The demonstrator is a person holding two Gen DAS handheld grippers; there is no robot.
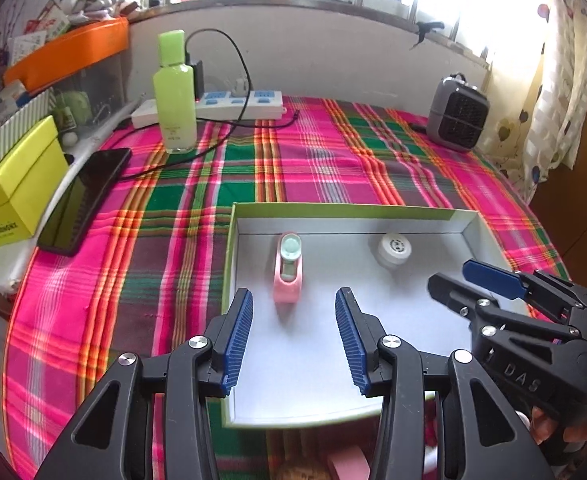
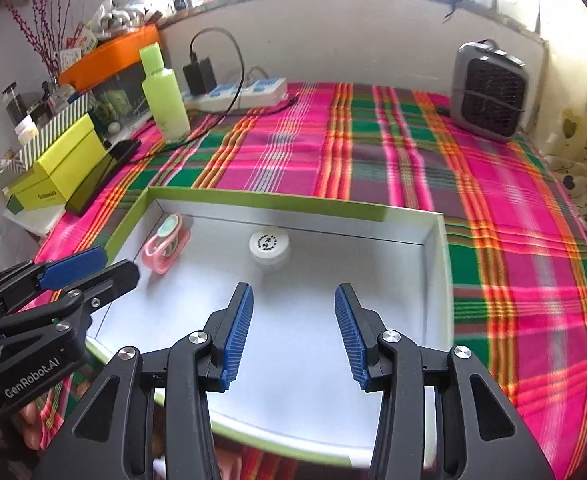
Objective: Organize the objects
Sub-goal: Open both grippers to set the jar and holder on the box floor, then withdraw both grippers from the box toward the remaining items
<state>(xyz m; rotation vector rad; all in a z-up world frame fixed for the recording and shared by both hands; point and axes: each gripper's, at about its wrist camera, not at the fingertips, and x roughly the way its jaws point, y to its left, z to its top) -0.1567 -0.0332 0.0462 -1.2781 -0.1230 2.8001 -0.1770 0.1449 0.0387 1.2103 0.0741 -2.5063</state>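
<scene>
The left gripper is being held with its jaws parted and nothing between them, above the near part of a shallow box with a green rim. Just ahead of its fingertips, a pink holder with a pale green top is lying on the box floor, apart from both pads. The right gripper is likewise being held apart and empty, over the same box and beside the left one; a small white round jar is sitting beyond its fingertips, near the far wall of the box.

Both small items are being seen already inside the box, so the step in hand is judged to be a release just finished, with the two grippers being kept clear of what was set down.

Farther out on the plaid cloth, a tall green bottle is standing upright by a power strip, well apart from the box. A dark phone is lying at the cloth's left edge, and a grey fan is standing at the far right.

If the bottle is being taken next, a long reach toward the far left is being called for, with jaws opened wide enough for its body and the cable beside it being avoided.
</scene>
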